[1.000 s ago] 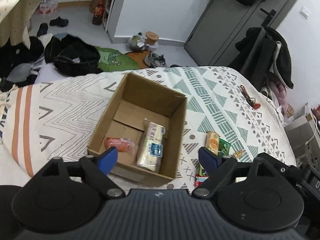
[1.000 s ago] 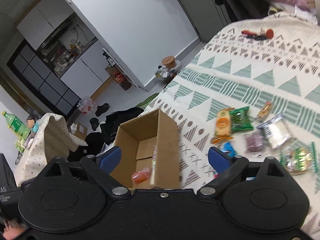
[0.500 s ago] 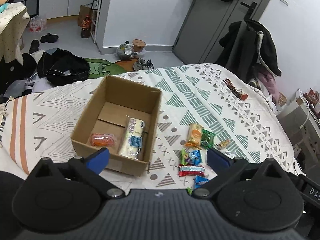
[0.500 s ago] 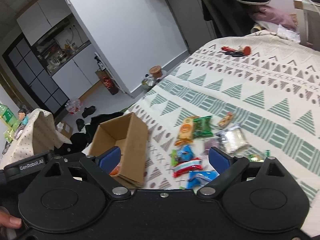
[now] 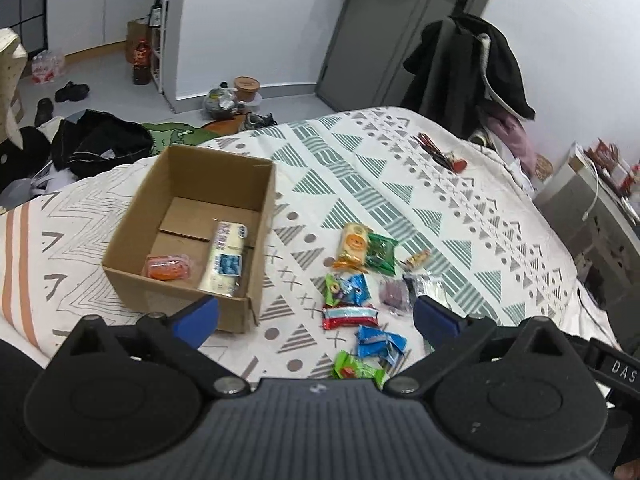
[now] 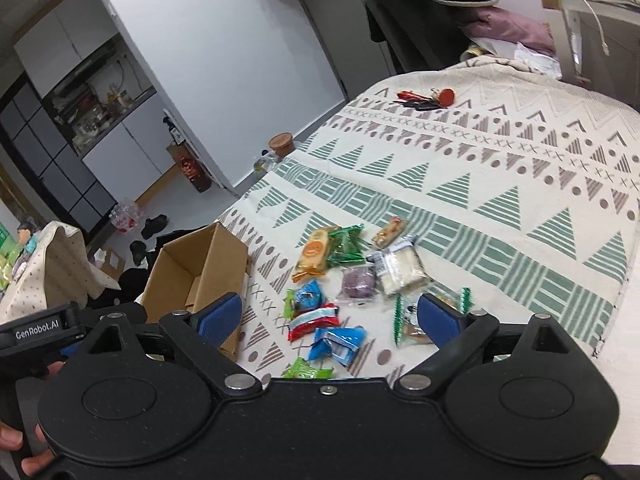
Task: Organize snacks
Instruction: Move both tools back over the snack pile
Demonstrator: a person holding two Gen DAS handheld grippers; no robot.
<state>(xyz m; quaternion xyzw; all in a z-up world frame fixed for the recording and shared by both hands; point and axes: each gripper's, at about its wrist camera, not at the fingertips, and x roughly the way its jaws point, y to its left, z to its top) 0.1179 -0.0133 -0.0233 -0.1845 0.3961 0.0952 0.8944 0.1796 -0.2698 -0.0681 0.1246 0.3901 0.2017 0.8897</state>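
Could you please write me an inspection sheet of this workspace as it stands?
Surface: patterned bedspread, bare at the far end.
Job's things: open cardboard box holds an orange packet and a long pale packet; loose snack packets lie scattered on the spread beside it.
Clutter: red-and-black keys at the far end.
Grippers: left gripper and right gripper both open and empty, above the near snacks.
Cables: white cable on the side table.
Surroundings: clothes and shoes on the floor, dark coat hanging near the door.
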